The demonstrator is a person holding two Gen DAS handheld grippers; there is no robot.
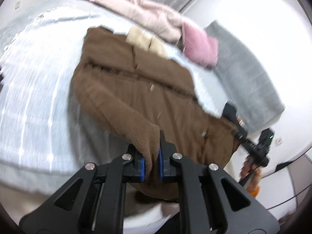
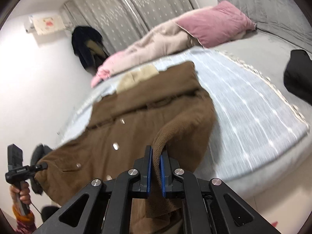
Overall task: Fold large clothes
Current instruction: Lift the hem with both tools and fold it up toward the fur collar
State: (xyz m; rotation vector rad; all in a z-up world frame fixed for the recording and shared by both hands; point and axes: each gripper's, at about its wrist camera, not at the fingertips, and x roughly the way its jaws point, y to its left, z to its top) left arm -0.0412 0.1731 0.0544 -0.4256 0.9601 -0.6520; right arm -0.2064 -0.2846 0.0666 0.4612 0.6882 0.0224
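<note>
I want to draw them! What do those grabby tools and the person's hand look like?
Each hand-held gripper, left and right, is black, with angular arms that have cut-out holes, round silver bolts and blue pads inside the fingers. The hand grips a black handle with a thin black cable below it. An orange cuff shows at the wrist.

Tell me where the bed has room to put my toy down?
The striped blanket beside the coat is bare. Across the coat, pink bedding and a pillow crowd it.
</note>
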